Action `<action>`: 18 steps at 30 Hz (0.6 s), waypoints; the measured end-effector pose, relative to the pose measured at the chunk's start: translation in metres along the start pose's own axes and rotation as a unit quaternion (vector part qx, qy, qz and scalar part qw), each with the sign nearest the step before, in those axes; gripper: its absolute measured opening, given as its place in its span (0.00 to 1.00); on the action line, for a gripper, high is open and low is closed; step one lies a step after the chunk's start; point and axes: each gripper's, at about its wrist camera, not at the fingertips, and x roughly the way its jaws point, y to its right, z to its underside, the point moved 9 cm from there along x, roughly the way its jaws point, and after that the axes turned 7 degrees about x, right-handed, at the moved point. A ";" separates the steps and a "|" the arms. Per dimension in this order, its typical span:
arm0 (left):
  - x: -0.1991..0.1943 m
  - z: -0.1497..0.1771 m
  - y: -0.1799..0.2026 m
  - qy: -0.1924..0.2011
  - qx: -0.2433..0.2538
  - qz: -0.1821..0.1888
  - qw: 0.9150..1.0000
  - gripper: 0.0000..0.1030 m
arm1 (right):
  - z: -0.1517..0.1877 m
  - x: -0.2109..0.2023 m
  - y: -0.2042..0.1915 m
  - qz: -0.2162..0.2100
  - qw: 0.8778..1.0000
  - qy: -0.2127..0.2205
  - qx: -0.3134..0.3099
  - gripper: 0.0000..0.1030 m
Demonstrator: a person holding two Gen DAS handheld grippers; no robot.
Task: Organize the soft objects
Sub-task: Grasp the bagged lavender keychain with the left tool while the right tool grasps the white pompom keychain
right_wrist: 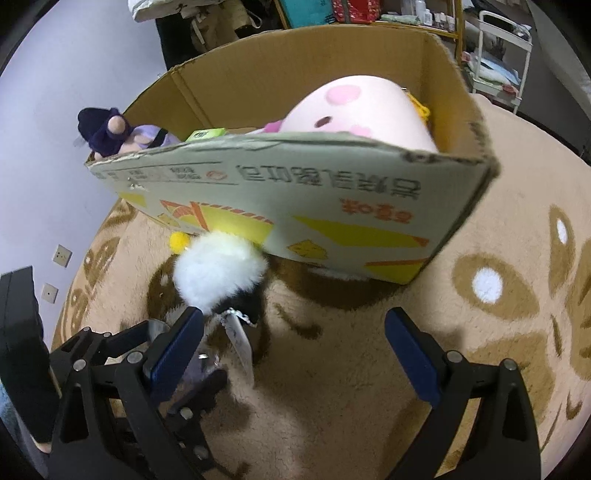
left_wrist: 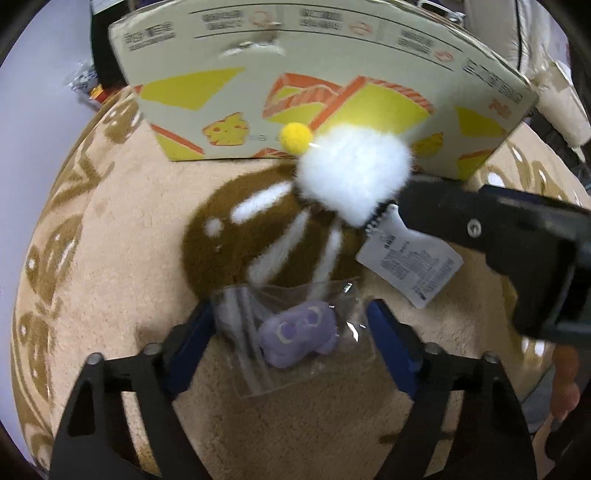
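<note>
A small purple plush in a clear plastic bag (left_wrist: 299,334) lies on the rug between the open fingers of my left gripper (left_wrist: 295,332); whether the pads touch the bag I cannot tell. A white fluffy plush (left_wrist: 352,171) with a yellow pompom (left_wrist: 295,138) and a paper tag (left_wrist: 410,264) lies on the rug in front of the cardboard box (left_wrist: 314,74). It also shows in the right wrist view (right_wrist: 219,271), left of my right gripper (right_wrist: 295,354), which is open and empty above the rug. The box (right_wrist: 295,206) holds a pink plush (right_wrist: 358,110) and a purple doll (right_wrist: 114,134).
A beige round rug with brown patterns (right_wrist: 480,295) covers the floor. The right gripper's black body (left_wrist: 517,236) shows at the right of the left wrist view. Shelves and clutter (right_wrist: 369,11) stand behind the box. A white wall with sockets (right_wrist: 61,254) is at left.
</note>
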 end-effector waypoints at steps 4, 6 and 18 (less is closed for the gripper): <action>-0.003 -0.002 -0.007 -0.001 -0.022 0.023 0.999 0.74 | -0.001 0.005 -0.008 -0.025 1.000 -0.003 0.005 0.97; -0.003 -0.003 -0.010 0.001 -0.021 0.025 0.999 0.73 | -0.002 0.008 -0.012 -0.036 0.999 -0.003 0.005 0.92; -0.007 -0.017 -0.030 0.024 -0.030 0.010 0.999 0.72 | -0.009 0.022 -0.024 -0.056 0.998 -0.008 0.021 0.74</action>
